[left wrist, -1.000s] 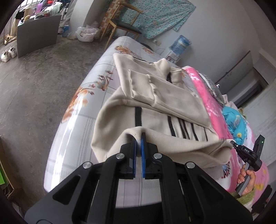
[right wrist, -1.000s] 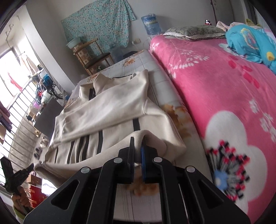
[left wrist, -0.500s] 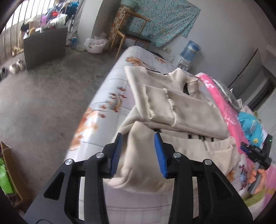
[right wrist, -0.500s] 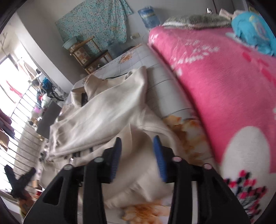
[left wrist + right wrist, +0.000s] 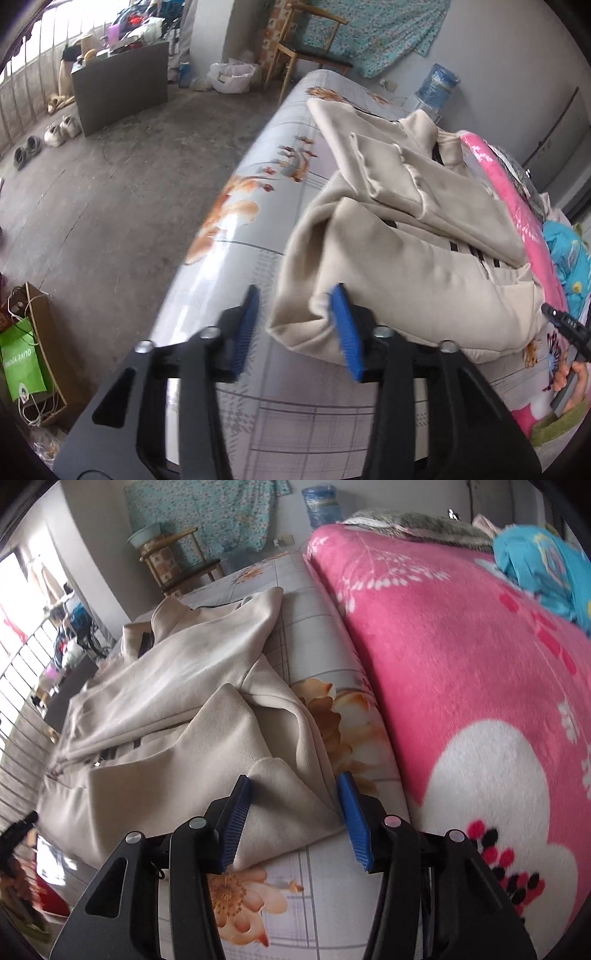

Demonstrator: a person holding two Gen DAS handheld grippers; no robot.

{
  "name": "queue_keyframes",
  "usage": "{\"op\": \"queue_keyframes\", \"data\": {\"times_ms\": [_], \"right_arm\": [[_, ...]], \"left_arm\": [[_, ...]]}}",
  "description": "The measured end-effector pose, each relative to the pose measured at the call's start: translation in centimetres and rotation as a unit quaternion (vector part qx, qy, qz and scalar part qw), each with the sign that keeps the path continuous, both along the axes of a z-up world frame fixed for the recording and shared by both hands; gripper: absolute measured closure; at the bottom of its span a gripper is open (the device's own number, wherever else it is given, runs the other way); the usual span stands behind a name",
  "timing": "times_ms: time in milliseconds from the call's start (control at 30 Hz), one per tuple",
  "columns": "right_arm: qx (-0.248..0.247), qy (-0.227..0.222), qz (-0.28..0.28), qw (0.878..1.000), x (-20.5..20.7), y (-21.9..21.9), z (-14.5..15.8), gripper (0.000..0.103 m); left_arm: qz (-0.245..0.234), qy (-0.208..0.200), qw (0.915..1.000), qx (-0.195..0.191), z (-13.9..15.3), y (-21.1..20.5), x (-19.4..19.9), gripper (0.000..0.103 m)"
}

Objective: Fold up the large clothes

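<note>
a big cream jacket (image 5: 417, 236) lies on the bed (image 5: 236, 229), on the flowery sheet, right beside a fluffy pink blanket (image 5: 461, 657). the jacket is folded up, with the bottom part laid over the middle and a sleeve across the top. thin dark stripes peek out from under the fold.

the left gripper (image 5: 295, 325) has let go. its jaws have just been closing a little, but they are apart now. a corner of the jacket sits between them, up against the right blue pad, and the other pad is clear of it.

the right gripper (image 5: 295, 801) has let go too. its jaws have just been opening, and the other corner of the jacket lies loose between the blue pads.

a wooden chair (image 5: 306, 48) stands past the bed, near a blue water bottle (image 5: 436, 88). shoes (image 5: 61, 129) sit on the grey floor.
</note>
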State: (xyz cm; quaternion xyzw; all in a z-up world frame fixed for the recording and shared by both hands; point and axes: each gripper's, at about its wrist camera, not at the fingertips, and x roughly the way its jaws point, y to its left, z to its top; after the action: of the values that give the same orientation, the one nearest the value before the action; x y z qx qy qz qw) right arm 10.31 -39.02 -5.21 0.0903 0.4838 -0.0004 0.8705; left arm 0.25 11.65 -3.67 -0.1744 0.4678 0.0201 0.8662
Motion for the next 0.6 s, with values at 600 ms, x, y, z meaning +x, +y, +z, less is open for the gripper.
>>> {"op": "queue_keyframes", "data": {"times_ms": [600], "right_arm": [[-0.01, -0.026, -0.003, 1.0, -3.8, 1.8, 4.4, 0.093]], "left_arm": [[-0.041, -0.064, 0.9959, 0.048, 4.8, -1.1, -2.9, 0.097]]}}
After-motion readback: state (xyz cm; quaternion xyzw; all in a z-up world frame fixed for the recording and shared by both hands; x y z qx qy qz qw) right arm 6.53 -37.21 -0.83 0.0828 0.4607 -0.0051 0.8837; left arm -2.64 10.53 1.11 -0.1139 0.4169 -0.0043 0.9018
